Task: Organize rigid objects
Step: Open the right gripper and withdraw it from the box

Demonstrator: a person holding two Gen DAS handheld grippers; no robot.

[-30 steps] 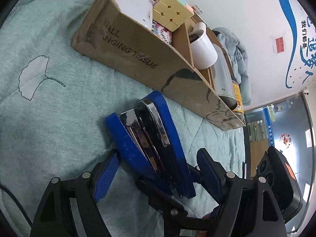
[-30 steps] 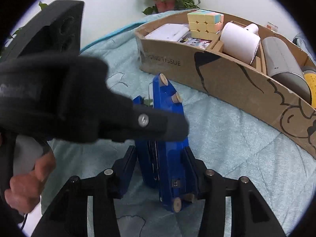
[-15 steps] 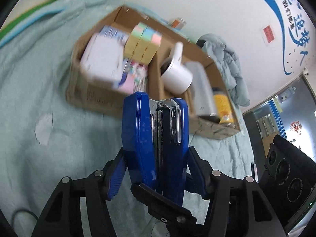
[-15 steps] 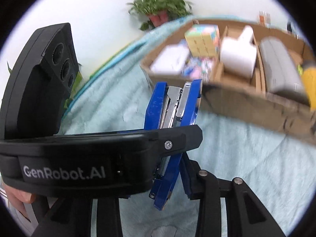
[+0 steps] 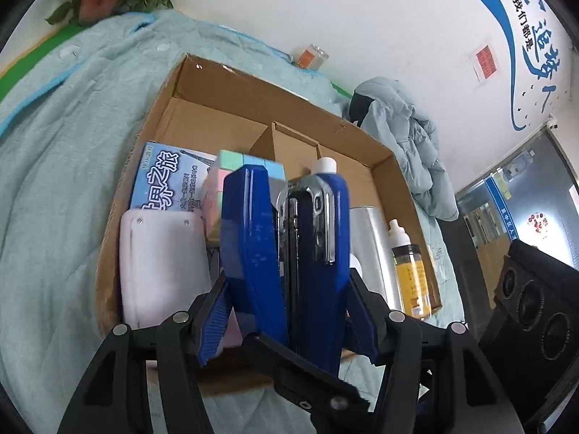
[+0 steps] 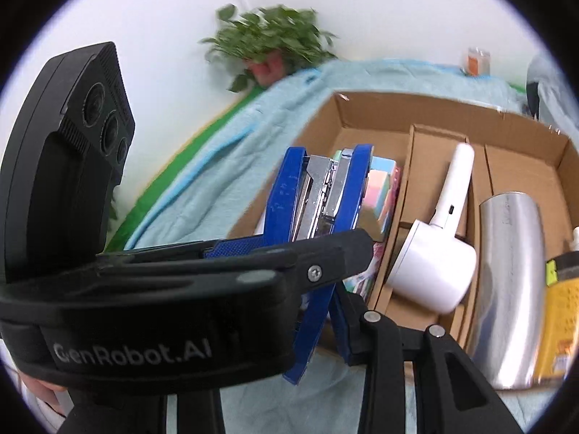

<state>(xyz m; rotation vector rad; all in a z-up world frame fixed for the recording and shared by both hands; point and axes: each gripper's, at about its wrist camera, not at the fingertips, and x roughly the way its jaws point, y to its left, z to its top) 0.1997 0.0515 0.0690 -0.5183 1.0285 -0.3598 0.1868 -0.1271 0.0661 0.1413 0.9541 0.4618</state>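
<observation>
A big blue stapler point(image 5: 289, 253) with chrome inner parts is held upright in the air above the near edge of a divided cardboard box point(image 5: 224, 83). My left gripper point(image 5: 289, 311) is shut on its lower half. My right gripper point(image 6: 318, 311) is shut on the same blue stapler point(image 6: 318, 199) from the other side; the left gripper's black body hides its left finger. The box's left compartment holds a white case point(image 5: 163, 264), a blue booklet point(image 5: 163, 181) and a pastel cube point(image 5: 235, 166).
The box point(image 6: 398, 108) also holds a white handheld device point(image 6: 441, 253), a silver cylinder point(image 6: 514, 271) and a yellow bottle point(image 5: 410, 275). It lies on a light teal blanket point(image 5: 54, 181). A potted plant point(image 6: 271, 47), a small jar point(image 5: 309, 56) and a bundled jacket point(image 5: 409, 133) are behind.
Both grippers have lifted the stapler off the blanket and carried it up and forward, so it is now over the box's near edge. The view now looks down into the compartments.
</observation>
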